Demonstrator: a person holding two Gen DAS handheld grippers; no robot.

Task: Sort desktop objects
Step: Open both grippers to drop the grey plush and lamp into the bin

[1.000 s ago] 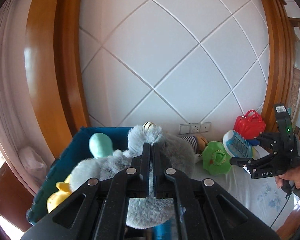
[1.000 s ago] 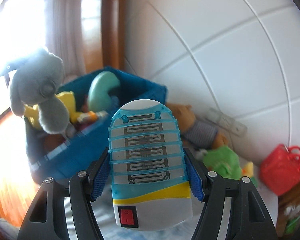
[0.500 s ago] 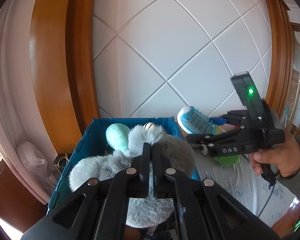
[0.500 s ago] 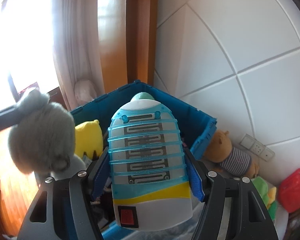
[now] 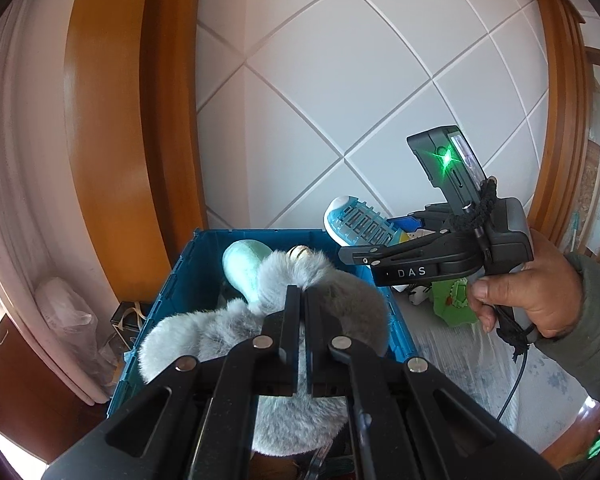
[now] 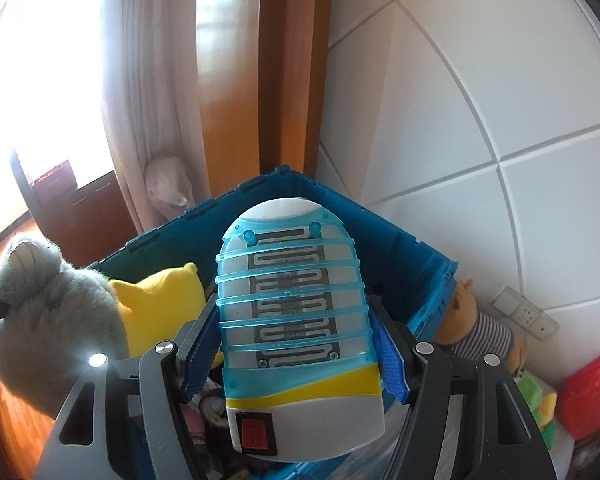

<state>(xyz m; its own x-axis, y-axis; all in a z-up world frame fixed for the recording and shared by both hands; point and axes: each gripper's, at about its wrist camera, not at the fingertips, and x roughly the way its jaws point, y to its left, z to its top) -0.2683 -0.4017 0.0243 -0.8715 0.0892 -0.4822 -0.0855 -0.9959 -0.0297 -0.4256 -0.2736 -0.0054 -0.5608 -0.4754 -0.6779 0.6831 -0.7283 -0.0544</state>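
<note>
My left gripper (image 5: 302, 296) is shut on a grey plush toy (image 5: 228, 328) and holds it over the blue storage bin (image 5: 172, 292). The plush also shows in the right wrist view (image 6: 48, 316) at the left. My right gripper (image 6: 296, 328) is shut on a blue, white and yellow mosquito-killer lamp (image 6: 292, 304) with a red switch, held above the bin (image 6: 380, 224). The lamp (image 5: 356, 228) and right gripper (image 5: 384, 254) show in the left wrist view over the bin's far right corner.
The bin holds a yellow plush (image 6: 160, 300) and a teal toy (image 5: 244, 268). On the white-covered table right of the bin lie a bear in a striped shirt (image 6: 476, 328), a green toy (image 5: 452, 304) and a red bag (image 6: 588, 388). The tiled wall is close behind.
My right gripper carried the lamp left from the table to above the bin. My left gripper moved the grey plush further over the bin. Both stayed shut.
</note>
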